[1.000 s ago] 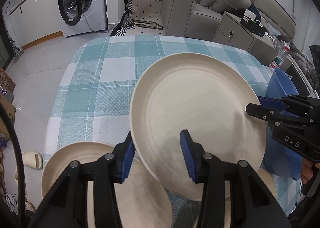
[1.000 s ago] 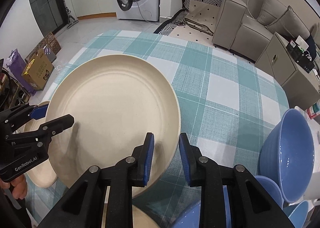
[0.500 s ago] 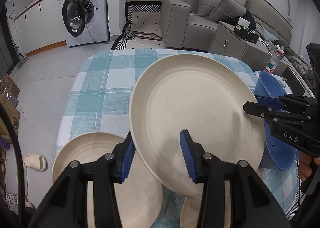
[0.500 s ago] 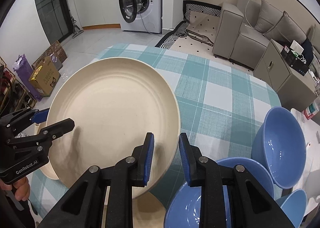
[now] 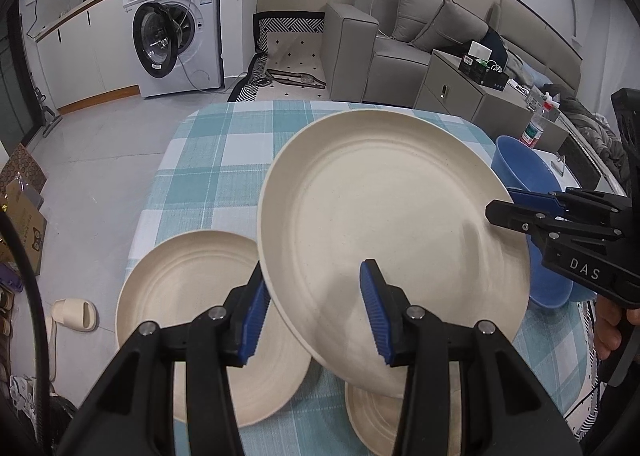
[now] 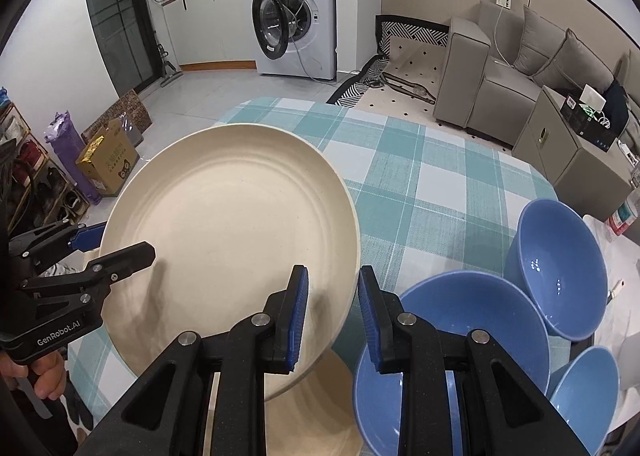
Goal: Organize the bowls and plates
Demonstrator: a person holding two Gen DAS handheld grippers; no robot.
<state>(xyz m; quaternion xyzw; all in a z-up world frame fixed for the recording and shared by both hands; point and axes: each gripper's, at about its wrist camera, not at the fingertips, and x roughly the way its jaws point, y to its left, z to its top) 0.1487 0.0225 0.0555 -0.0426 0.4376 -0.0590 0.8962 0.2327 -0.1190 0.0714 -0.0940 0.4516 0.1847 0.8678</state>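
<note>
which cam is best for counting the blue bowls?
Right wrist view: three blue bowls sit in full sight on the checked tablecloth, right of the held cream plate. Left wrist view shows only parts of one blue bowl behind the plate and the right gripper.

Each camera sits on its own gripper and looks steeply down over the checked table [image 5: 224,160], very near. Both views share the big cream plate [image 5: 392,224] (seen from opposite sides) and the washing machine [image 6: 296,16].
</note>
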